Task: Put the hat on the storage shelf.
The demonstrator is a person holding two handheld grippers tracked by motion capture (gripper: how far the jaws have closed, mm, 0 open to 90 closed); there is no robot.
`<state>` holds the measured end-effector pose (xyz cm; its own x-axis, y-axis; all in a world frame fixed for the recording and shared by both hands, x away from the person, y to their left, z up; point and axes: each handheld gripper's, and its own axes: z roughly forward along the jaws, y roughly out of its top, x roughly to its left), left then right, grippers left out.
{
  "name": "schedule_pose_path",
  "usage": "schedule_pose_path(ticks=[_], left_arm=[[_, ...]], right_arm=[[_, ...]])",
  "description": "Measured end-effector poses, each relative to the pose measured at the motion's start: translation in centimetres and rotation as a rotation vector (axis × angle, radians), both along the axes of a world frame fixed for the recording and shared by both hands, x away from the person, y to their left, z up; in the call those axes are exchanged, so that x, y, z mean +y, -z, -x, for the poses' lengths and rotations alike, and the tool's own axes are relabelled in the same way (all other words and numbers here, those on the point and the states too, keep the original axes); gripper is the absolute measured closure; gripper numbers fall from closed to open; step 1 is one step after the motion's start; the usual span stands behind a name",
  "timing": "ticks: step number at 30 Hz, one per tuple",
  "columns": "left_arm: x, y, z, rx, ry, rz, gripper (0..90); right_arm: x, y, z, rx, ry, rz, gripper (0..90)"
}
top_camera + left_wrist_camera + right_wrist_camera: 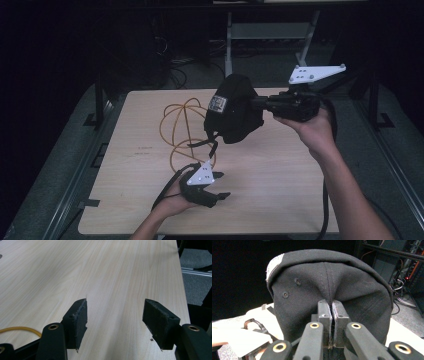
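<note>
A black cap (235, 107) with a white patch hangs in the air above the middle of the wooden table (280, 190). My right gripper (257, 103) holds it from the right, its jaws pinched on a fold of the cap's fabric (329, 290); the right gripper (331, 305) is shut on it. The cap's strap dangles down toward the table. My left gripper (220, 185) rests low near the front edge, its jaws wide apart over bare wood, with nothing between the left gripper (115, 312) fingers.
A yellow cord (182, 130) lies looped on the table behind the left gripper; a bit of the yellow cord (20, 329) shows beside the left jaw. The table's right edge (183, 290) runs close by. Dark floor, cables and a metal stand lie beyond.
</note>
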<state>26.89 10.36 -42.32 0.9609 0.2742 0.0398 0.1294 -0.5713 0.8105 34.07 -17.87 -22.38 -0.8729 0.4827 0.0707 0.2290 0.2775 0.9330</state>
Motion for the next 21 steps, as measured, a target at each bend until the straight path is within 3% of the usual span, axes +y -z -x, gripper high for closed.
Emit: schedule_pose_path(ticks=[8, 15, 21], left_arm=[[0.1, 0.0, -0.1, -0.015, 0.005, -0.002, 36.3], [-0.5, 0.0, 0.3, -0.021, 0.047, 0.002, 36.3], [-1.2, 0.1, 0.6, -0.024, 0.063, 0.000, 36.3]], right_arm=[[2.3, -1.0, -0.7, -0.009, -0.032, 0.026, 87.2], [5.5, -2.6, -1.3, -0.031, -0.081, 0.069, 87.2], [7.1, -3.3, -1.9, -0.035, -0.102, 0.100, 87.2]])
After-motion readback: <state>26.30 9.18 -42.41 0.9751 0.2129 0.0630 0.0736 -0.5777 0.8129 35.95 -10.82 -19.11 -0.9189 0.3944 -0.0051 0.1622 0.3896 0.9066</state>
